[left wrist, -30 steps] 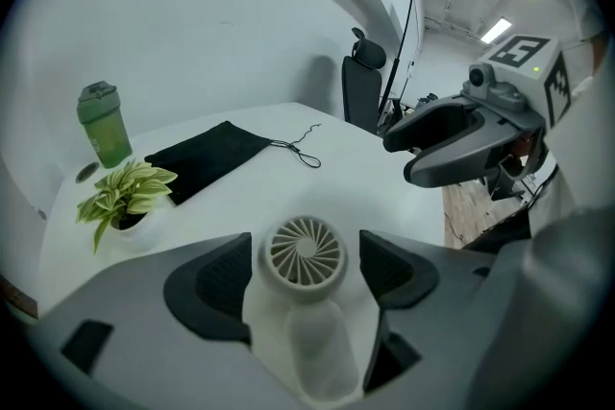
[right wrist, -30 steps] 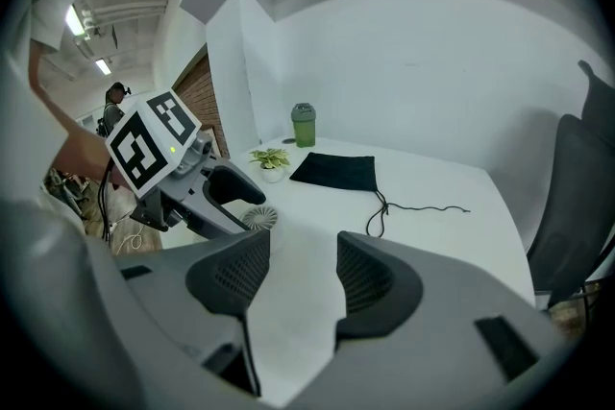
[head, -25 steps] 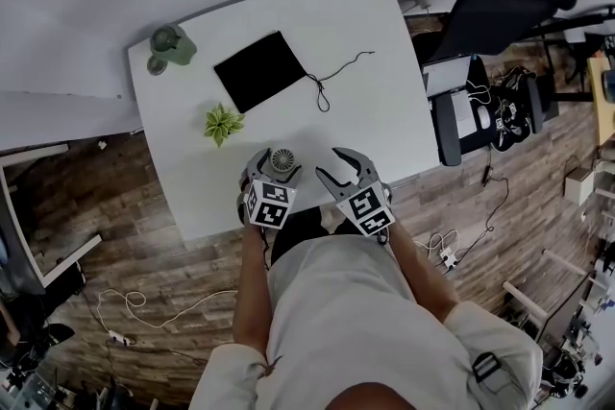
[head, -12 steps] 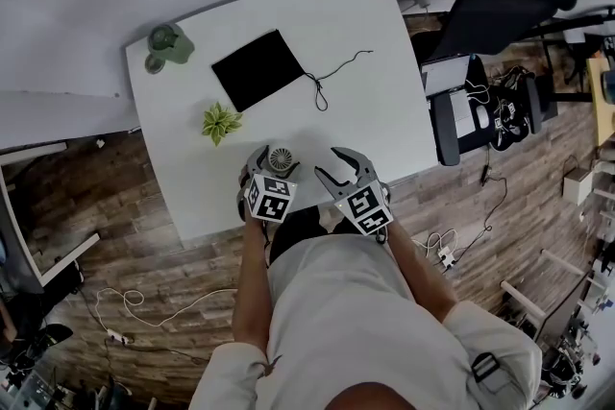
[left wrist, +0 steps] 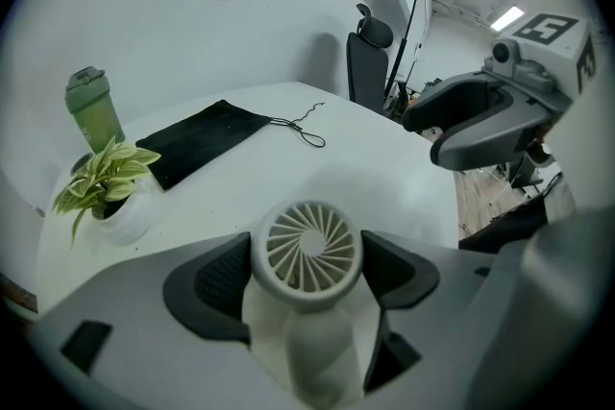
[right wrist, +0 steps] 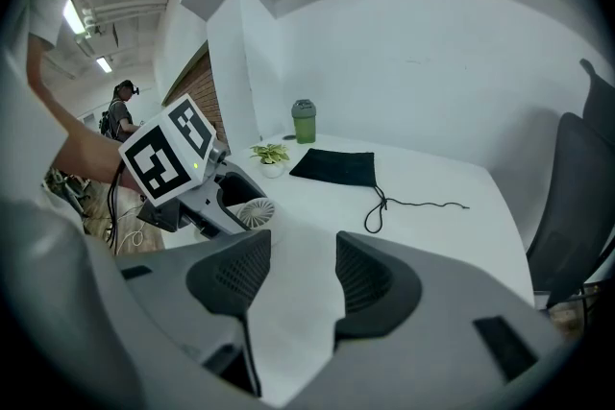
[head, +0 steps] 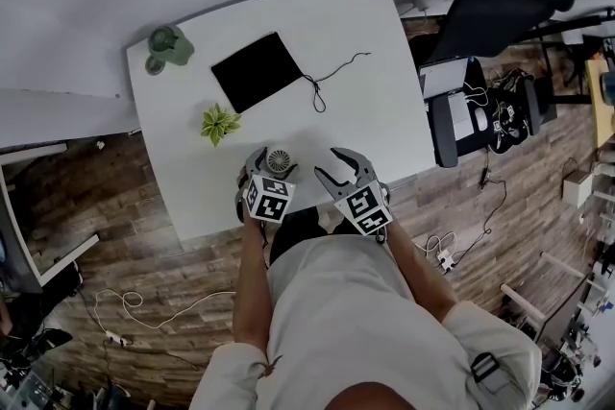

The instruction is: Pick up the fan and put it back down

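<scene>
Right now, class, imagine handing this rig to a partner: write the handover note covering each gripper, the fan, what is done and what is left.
Left gripper: shut on the fan, with its pads against both sides of the round head.
Right gripper: open and empty, held over the table beside the left one.
Fan: near the table's front edge, between the left jaws. The views do not show whether it is clear of the surface.
Done: the fan is gripped.
Left: lift it if it is not yet up, set it back down, then open the jaws.
</scene>
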The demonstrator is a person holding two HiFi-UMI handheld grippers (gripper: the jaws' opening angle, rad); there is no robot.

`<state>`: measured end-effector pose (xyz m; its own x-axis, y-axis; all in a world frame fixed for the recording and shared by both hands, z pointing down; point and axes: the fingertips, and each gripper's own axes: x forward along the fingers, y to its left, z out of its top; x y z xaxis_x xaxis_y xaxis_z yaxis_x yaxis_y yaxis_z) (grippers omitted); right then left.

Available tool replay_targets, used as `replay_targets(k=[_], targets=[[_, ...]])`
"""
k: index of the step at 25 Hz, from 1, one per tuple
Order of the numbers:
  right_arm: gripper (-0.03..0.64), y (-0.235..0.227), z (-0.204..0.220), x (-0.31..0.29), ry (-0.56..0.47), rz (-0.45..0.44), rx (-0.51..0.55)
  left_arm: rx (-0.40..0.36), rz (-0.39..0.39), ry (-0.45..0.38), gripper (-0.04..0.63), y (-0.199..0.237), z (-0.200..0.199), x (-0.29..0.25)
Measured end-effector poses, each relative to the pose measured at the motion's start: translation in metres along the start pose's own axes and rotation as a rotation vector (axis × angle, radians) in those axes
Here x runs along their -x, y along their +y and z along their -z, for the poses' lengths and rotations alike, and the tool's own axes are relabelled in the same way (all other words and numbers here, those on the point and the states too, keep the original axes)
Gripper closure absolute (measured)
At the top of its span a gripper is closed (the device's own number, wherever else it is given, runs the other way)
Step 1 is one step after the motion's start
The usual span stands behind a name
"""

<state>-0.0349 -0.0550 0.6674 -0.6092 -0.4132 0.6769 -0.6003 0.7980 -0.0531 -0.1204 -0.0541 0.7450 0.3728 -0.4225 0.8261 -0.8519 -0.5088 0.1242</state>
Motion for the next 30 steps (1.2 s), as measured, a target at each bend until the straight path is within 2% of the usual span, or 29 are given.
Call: replay_targets(k=[22, 30], targets=[[0.403, -0.002, -0.019, 0.016, -0.055, -0.001, 0.036, -0.011, -0.052, -0.098, 0.242, -0.006, -0.026, 0.037], [0.403, -0.008, -0.033, 0.024, -0.088, 0.031, 0.034, -0.023, -0.063, -0.156, 0.242, -0.004, -0.042, 0.057]])
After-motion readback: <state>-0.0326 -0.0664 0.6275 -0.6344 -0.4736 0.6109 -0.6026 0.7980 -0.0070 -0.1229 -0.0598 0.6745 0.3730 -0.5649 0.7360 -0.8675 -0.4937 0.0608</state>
